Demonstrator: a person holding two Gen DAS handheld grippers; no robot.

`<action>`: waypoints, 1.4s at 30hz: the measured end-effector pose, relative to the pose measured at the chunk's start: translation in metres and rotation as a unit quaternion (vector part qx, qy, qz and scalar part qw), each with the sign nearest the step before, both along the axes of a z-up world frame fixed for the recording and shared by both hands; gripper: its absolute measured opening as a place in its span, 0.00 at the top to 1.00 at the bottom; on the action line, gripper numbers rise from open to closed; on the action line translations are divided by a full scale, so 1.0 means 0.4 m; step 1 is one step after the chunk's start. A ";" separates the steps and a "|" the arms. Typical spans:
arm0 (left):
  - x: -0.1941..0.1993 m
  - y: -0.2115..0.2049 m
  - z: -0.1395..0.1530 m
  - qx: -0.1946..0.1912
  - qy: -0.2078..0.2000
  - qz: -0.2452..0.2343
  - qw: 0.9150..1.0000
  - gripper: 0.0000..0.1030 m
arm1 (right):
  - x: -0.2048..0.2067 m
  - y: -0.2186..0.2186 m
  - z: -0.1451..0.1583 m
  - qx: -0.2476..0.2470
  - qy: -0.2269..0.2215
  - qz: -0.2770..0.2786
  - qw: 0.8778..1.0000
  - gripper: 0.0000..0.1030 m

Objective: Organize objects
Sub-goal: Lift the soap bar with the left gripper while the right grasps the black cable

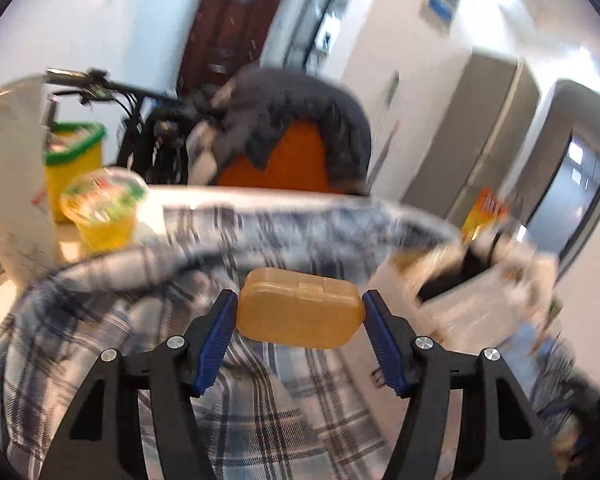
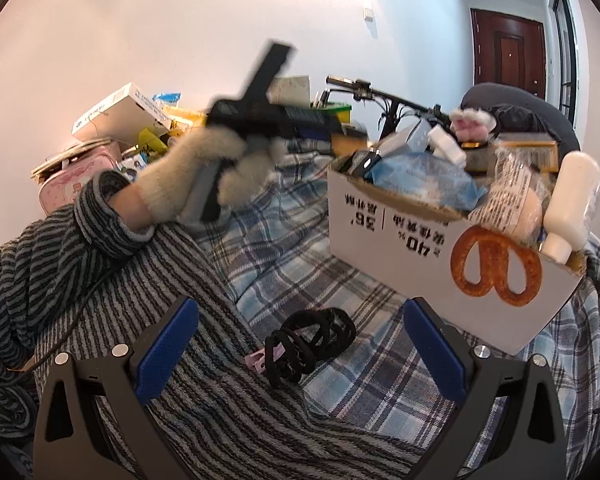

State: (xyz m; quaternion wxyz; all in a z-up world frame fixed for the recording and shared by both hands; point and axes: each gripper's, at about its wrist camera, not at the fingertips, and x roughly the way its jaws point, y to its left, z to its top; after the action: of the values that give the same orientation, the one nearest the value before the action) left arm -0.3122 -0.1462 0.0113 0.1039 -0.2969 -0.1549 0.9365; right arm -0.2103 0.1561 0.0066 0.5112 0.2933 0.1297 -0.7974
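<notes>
Only the left wrist view shows the translucent amber plastic case (image 1: 300, 312), lid shut, pinched between the left gripper (image 1: 298, 320) pads. Right gripper (image 2: 298, 344) wide, empty; black hair ties (image 2: 308, 344) at 12 o'clock on plaid cloth (image 2: 300, 248).

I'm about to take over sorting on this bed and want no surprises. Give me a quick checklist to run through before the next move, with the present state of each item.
1. Amber plastic case between the left gripper fingers: ok.
2. Pads pressing on the case: cannot tell, slight gaps show.
3. Right gripper open and empty: ok.
4. Black hair ties lying free on the plaid sheet: ok.
5. Room left in the cardboard box: not ok, already heaped.
6. Left view sharp: not ok, blurred.
</notes>
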 end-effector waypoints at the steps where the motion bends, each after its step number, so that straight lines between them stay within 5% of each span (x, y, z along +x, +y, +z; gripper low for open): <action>1: 0.014 -0.016 0.015 0.014 0.017 0.011 1.000 0.36 | -0.004 -0.006 -0.010 0.010 -0.009 0.003 1.000 0.03; 4: 0.048 -0.052 0.055 0.039 0.060 0.036 0.997 0.36 | -0.018 -0.019 -0.036 0.038 -0.028 0.001 0.999 0.17; 7: 0.067 -0.066 0.078 0.055 0.084 0.037 0.994 0.36 | -0.024 -0.024 -0.047 0.046 -0.040 0.006 0.998 0.19; 13: 0.084 -0.054 0.101 0.061 0.105 0.036 0.992 0.36 | -0.045 -0.045 -0.085 0.073 -0.077 0.019 0.994 0.63; 19: 0.113 -0.011 0.148 0.049 0.130 0.024 0.990 0.36 | -0.049 -0.012 -0.063 0.018 -0.093 0.044 0.995 0.83; 27: 0.107 0.085 0.203 0.057 0.127 -0.022 0.990 0.36 | -0.067 0.041 0.005 -0.081 -0.089 0.047 0.992 0.85; 30: 0.101 0.110 0.201 0.080 0.120 -0.037 0.989 0.36 | -0.071 0.039 -0.005 -0.063 -0.086 0.029 0.994 0.87; 35: 0.116 0.157 0.198 0.039 0.121 -0.043 0.991 0.36 | -0.033 -0.032 -0.040 0.021 -0.060 0.033 0.997 0.84; 36: 0.120 0.164 0.197 0.031 0.121 -0.045 0.991 0.36 | -0.029 -0.042 -0.045 0.030 -0.059 0.035 0.997 0.77; 39: 0.134 0.183 0.195 0.018 0.123 -0.052 0.991 0.36 | -0.044 -0.057 -0.065 0.055 -0.068 0.014 0.996 0.33; 42: 0.139 0.202 0.193 0.010 0.123 -0.061 0.990 0.36 | -0.059 -0.054 -0.067 0.050 -0.079 -0.002 0.996 0.31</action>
State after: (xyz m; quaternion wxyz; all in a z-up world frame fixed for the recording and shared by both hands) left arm -0.2566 -0.0655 0.0884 0.1825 -0.1872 -0.1318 0.9562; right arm -0.2340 0.1346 -0.0200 0.5034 0.3808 0.1276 -0.7650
